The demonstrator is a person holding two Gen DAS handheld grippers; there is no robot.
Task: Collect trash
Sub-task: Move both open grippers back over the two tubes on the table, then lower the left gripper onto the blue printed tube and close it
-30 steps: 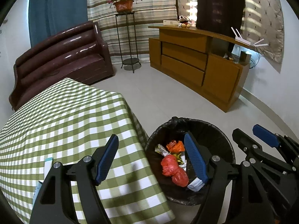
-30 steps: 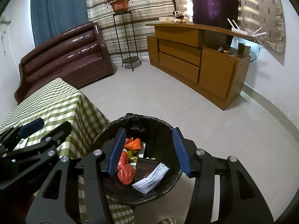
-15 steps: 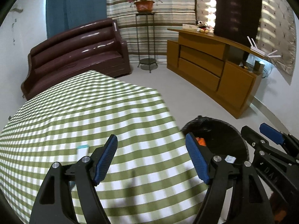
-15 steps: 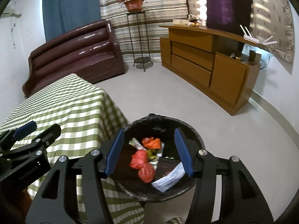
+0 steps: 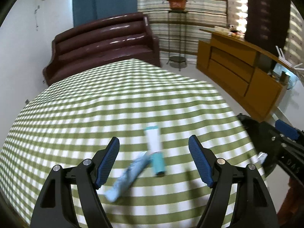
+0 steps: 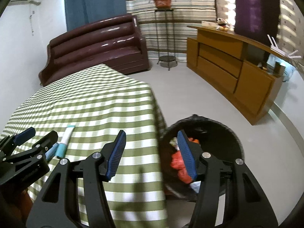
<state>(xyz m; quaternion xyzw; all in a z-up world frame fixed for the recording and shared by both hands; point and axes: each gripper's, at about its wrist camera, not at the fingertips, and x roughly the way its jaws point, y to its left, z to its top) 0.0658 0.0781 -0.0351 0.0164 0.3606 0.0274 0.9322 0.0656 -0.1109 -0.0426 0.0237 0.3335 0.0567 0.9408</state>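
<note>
Left wrist view: the left gripper [image 5: 153, 157] is spread wide with nothing clenched, hanging over the green-checked tablecloth [image 5: 95, 114]. Between its blue pads on the cloth lie two bits of trash, both blurred: a pale blue crumpled wrapper [image 5: 129, 174] slanting down to the left, and a white tube with teal ends [image 5: 154, 148] just beside it, the two meeting near the tube's lower end. Off at the right edge sits the right gripper [image 6: 151, 153], jaws parted and empty too. In its own view it straddles the table's corner, one pad over the cloth, the other over the black-lined trash bin [image 6: 228, 133] standing on the floor right against the table. Red and orange crumpled scraps [image 6: 177, 163] already sit inside. Farther back: a dark brown sofa [image 5: 102, 45], a potted plant on a tall stand [image 5: 176, 1], a wooden sideboard [image 5: 237, 74].
</note>
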